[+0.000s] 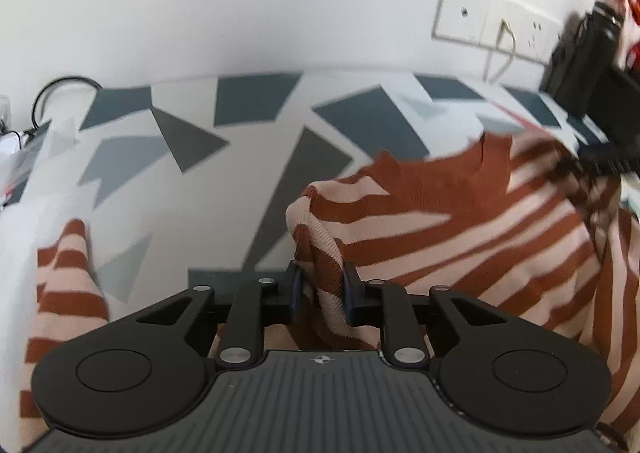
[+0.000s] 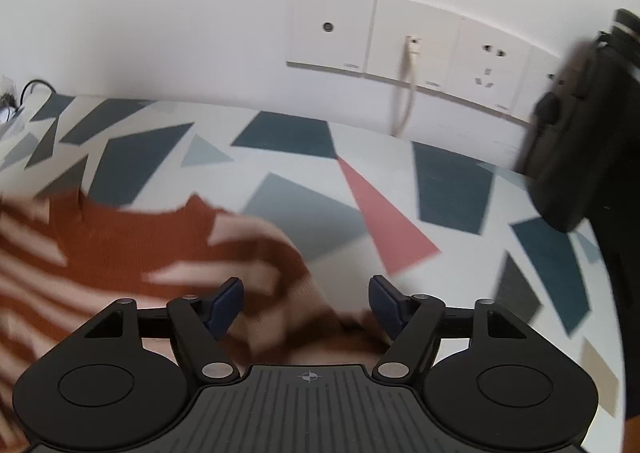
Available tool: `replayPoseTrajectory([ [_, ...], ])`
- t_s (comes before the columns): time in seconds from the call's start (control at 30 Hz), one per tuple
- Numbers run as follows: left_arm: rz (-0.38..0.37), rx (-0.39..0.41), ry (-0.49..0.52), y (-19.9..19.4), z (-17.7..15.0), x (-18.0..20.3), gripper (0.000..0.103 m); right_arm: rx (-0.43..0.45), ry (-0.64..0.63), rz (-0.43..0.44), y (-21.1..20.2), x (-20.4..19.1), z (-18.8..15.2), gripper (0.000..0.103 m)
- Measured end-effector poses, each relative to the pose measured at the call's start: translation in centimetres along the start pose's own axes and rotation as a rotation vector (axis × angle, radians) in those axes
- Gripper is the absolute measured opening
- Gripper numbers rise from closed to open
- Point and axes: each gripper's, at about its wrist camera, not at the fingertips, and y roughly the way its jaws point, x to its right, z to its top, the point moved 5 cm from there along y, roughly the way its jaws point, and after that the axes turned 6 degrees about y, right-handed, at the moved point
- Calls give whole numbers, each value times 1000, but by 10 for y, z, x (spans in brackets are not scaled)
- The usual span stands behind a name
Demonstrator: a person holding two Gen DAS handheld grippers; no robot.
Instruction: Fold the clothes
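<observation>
Fingers point(image 1: 352, 289) of left gripper point(image 1: 320, 293) pinch striped sweater point(image 1: 440, 221), its far edge blurred

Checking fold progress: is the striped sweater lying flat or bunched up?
Bunched up. The striped sweater rises in a rumpled ridge, a fold of it pinched in the left hand-held gripper, over the patterned cloth.

A flat surface under a white cloth printed with grey, dark blue and pink angular patches point(image 2: 304, 209) carries a crumpled rust-and-peach striped knit garment point(image 1: 460, 221), spread across it.
</observation>
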Motion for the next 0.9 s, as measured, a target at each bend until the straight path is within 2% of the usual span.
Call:
replayPoseTrajectory([
  [0.13, 35, -7, -1, 21, 15, -14, 20, -17, 23, -37, -17, 12, -19, 67],
  [0.3, 83, -4, 68, 45, 33, -17, 23, -20, 124, -78, -40, 11, -41, 66],
  [0.37, 90, -6, 105, 51, 38, -12, 29, -1, 168, -82, -52, 9, -48, 66],
  [0.43, 91, -13, 134, 48, 40, -10, 51, 34, 226, -78, -68, 11, -53, 66],
  [0.6, 13, 56, 171, 4, 36, 1, 59, 100, 440, -58, -112, 37, -63, 64],
  [0.67, -44, 72, 181, -18, 29, 10, 65, 82, 510, -54, -123, 47, -74, 63],
  [0.73, -113, 76, 195, -36, 22, 21, 68, 40, 530, -60, -128, 50, -90, 59],
  [0.83, -219, 66, 220, -58, 9, 43, 71, -21, 496, -86, -129, 42, -111, 58],
  [0.9, -252, 62, 226, -70, -2, 56, 74, -60, 491, -93, -129, 36, -122, 58],
])
